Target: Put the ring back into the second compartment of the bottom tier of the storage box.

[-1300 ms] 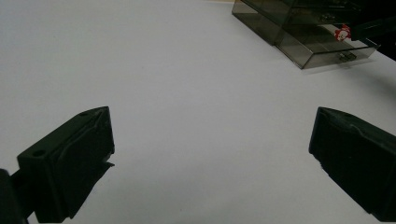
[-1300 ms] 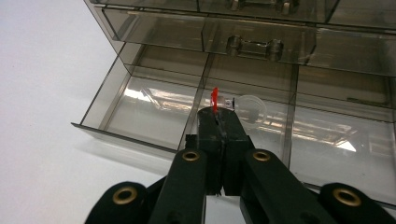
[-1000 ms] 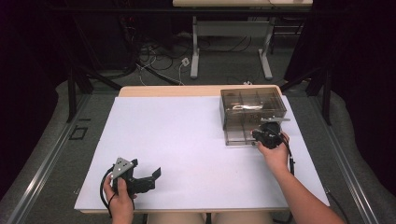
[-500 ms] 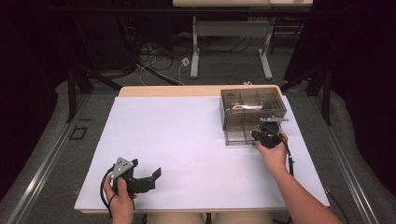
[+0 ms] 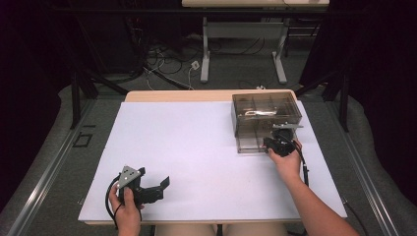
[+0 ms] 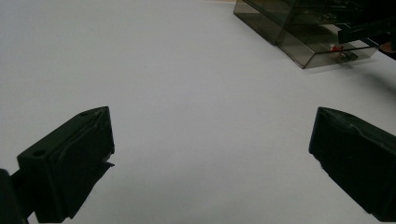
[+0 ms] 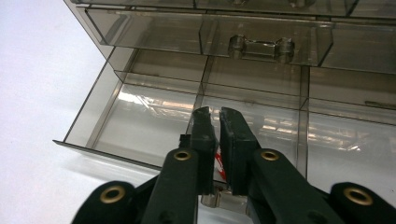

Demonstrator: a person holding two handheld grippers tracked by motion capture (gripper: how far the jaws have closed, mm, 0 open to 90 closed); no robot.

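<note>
Drawer | pulled toward person | right tongs at front wall

— What stood beyond the table?
— A grey floor, loose cables lying on it, and a second table's white legs. Black curtains hung at both sides.

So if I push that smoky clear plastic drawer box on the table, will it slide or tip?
The smoky clear plastic drawer box looks rigid, thin-walled and nearly empty, so probably light. On the smooth white table it would likely slide, not tip. Its pulled-out drawer may shift first.
</note>
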